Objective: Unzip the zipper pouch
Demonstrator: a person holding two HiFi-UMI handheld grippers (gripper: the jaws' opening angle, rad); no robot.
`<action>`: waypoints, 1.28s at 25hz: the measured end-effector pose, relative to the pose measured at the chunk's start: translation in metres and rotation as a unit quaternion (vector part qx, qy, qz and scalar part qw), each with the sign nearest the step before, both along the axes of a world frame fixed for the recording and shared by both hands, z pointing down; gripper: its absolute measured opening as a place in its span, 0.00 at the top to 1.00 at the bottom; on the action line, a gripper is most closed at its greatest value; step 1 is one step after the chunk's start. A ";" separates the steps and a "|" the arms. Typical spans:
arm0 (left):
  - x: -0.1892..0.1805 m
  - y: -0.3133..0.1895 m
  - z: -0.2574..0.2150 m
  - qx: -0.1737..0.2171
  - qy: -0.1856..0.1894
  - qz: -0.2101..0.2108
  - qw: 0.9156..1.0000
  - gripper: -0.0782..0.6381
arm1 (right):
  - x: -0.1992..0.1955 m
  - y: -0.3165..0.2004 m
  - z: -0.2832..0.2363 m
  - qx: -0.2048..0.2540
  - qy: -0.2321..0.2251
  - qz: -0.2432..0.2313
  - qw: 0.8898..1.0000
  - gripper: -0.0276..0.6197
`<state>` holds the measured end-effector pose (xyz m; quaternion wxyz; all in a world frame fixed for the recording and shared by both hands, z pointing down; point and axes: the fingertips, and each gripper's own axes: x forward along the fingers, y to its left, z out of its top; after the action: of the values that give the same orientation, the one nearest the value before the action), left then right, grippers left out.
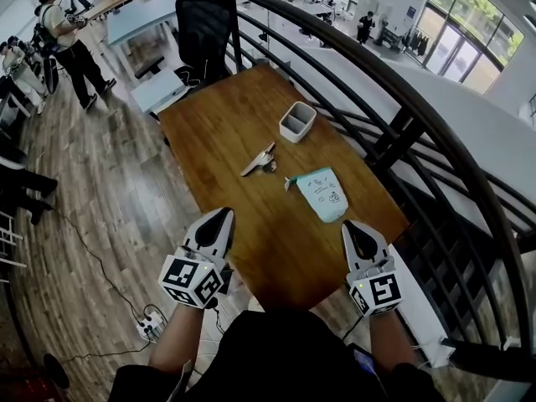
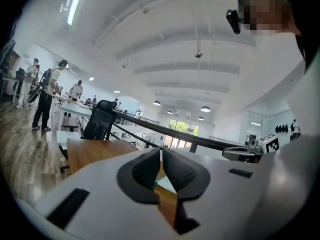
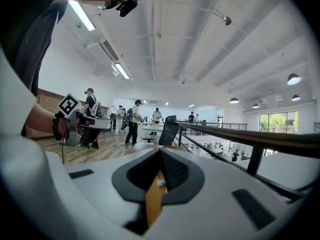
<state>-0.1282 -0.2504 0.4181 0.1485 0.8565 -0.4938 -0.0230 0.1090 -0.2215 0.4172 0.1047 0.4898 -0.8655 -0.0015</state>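
Pale teal flat fabric zipper pouch (image 1: 323, 194) lying on the brown wooden tabletop (image 1: 219, 132), ahead of the right tool (image 1: 350, 227) and well apart from it, ahead and rightward of the left tool (image 1: 224, 214). Long axis running roughly away from the right tool; small tab poking leftward at the far end, probably the zipper pull. Both tools pinched shut on nothing, low over the near edge. Approach step, seemingly: pouch untouched. Next move likely calls for opening both, pinning the body, pinching the tab.
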 end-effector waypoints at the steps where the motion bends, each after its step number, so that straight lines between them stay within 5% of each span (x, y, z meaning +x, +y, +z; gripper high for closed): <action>1: -0.001 0.002 -0.005 0.013 -0.004 -0.002 1.000 0.85 | 0.003 0.002 -0.001 0.001 -0.006 0.005 1.000 0.96; 9: -0.007 0.015 -0.018 0.049 -0.018 -0.011 0.999 0.87 | 0.020 0.010 -0.008 0.004 -0.036 0.027 0.999 0.97; 32: -0.019 0.032 -0.010 0.044 -0.009 -0.018 0.999 0.87 | 0.016 0.019 -0.001 -0.013 -0.064 0.032 0.997 0.97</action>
<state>-0.1475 -0.2183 0.4080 0.1063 0.8532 -0.5091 -0.0399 0.1252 -0.2021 0.4166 0.0556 0.5150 -0.8543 0.0443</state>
